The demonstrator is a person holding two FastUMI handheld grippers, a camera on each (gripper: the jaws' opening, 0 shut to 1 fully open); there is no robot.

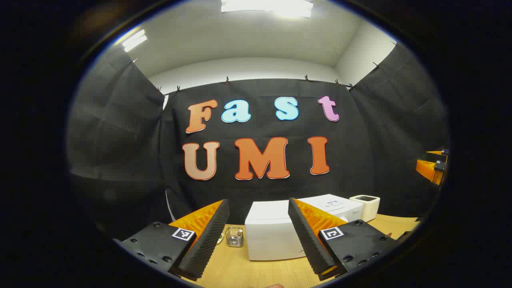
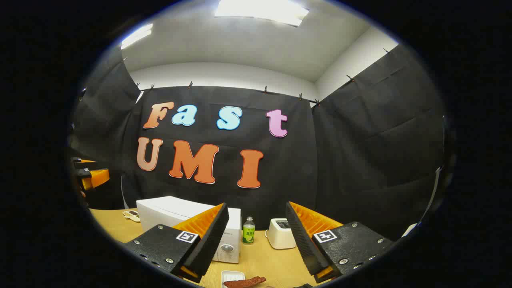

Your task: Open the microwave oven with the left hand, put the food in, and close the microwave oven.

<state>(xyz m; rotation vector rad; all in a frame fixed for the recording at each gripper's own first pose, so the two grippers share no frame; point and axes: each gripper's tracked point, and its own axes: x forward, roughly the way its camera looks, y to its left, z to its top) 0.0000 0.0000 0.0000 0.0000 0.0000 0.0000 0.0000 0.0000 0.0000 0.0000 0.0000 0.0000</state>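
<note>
I have both tools held up and level above the light wooden tabletop, aimed at the back wall. The left gripper has its two fingers spread wide with nothing between them; through the gap, in the left gripper view, I see the white box-shaped microwave oven standing on the table with its door closed, and a small clear glass jar just left of it. A small white toaster-like appliance stands behind the oven to its right. At the far right edge of that view the right gripper hangs in the air, well apart.

The right gripper is likewise wide open and empty. In the right gripper view the microwave oven sits to the left of its fingers, a small clear plastic bottle with a green label beside it, then the toaster. Below, at the near edge, lies a white rectangular plate with a reddish-brown strip of food on it. The left gripper shows at the far left.
</note>
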